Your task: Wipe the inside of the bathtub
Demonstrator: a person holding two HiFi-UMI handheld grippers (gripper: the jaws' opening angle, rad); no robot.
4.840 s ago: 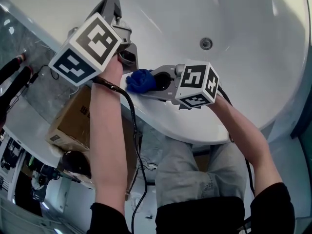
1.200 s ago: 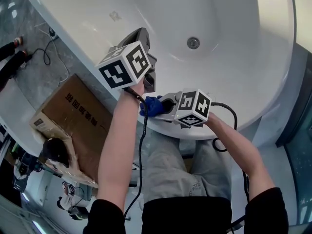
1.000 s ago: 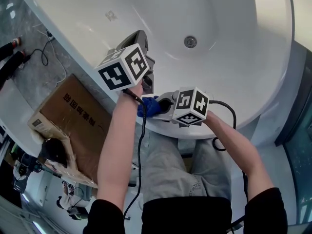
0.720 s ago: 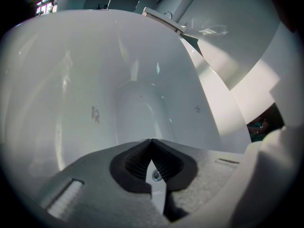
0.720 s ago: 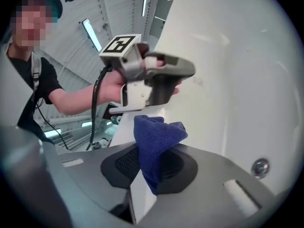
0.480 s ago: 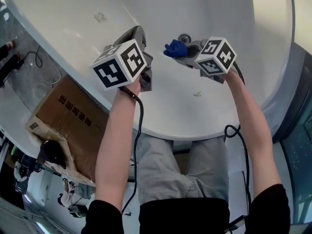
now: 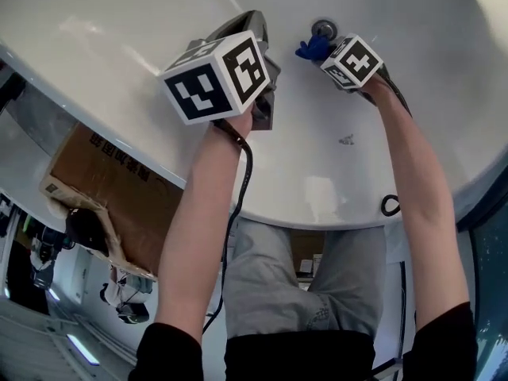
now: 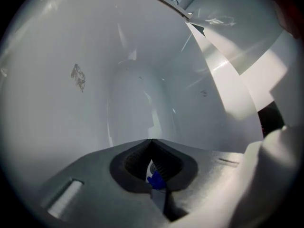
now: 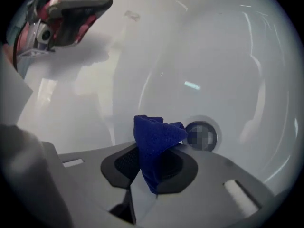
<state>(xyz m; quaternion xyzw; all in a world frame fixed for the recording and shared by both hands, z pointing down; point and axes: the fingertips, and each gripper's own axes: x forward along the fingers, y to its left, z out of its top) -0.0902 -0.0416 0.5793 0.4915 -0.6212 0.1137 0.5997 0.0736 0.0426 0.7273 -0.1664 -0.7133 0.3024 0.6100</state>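
Note:
The white bathtub (image 7: 357, 173) fills the head view, its round drain (image 7: 324, 28) at the top. My right gripper (image 7: 324, 52) is shut on a blue cloth (image 7: 313, 49) and holds it against the tub floor right beside the drain. In the right gripper view the cloth (image 9: 153, 144) sticks up from the shut jaws of my right gripper (image 9: 145, 148), with the drain (image 9: 202, 136) just to its right. My left gripper (image 7: 255, 18) hovers to the left over the tub. In its own view my left gripper (image 8: 151, 141) is shut on nothing, facing the tub wall (image 8: 71, 127).
A cardboard box (image 7: 111, 189) lies on the floor outside the tub's rim (image 7: 119, 145) at the left. A black cable (image 7: 238, 205) hangs along the left forearm. A small mark (image 7: 347, 140) sits on the tub's near wall. The left gripper (image 9: 66, 11) shows upper left in the right gripper view.
The right gripper lifted the blue cloth off the tub's near rim and carried it down into the tub to the drain. The left gripper stayed shut over the tub.

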